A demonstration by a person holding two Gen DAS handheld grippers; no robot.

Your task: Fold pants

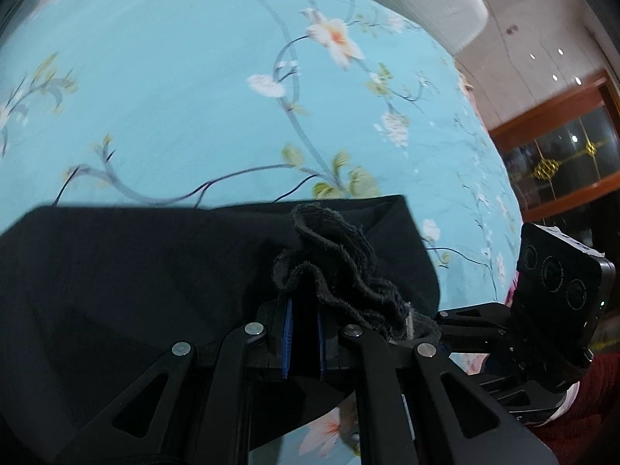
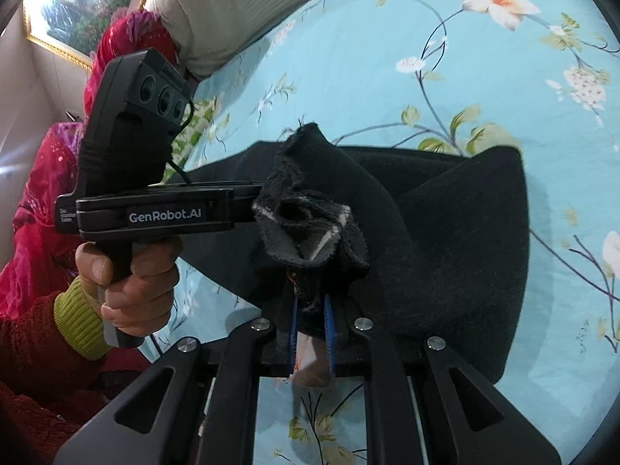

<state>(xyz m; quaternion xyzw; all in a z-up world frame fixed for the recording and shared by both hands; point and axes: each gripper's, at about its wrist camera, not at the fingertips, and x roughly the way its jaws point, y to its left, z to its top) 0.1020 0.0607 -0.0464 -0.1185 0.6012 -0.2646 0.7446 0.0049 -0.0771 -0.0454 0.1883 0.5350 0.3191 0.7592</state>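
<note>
Black pants (image 1: 128, 271) lie on a blue floral bedsheet (image 1: 174, 97). My left gripper (image 1: 304, 306) is shut on a bunched, frayed edge of the pants (image 1: 329, 259), lifted off the bed. My right gripper (image 2: 310, 306) is shut on another bunched edge of the pants (image 2: 306, 213), the cloth draping down to the right (image 2: 457, 240). The left gripper (image 2: 255, 197) shows from the side in the right wrist view, close beside the right one. The right gripper's body (image 1: 558, 302) shows at the right of the left wrist view.
A white pillow or headboard cushion (image 2: 232, 4) lies at the bed's far edge. The person's hand (image 2: 128, 283) in a red sleeve holds the left gripper. A wooden cabinet (image 1: 562, 143) stands beyond the bed. A framed picture (image 2: 77, 4) hangs on the wall.
</note>
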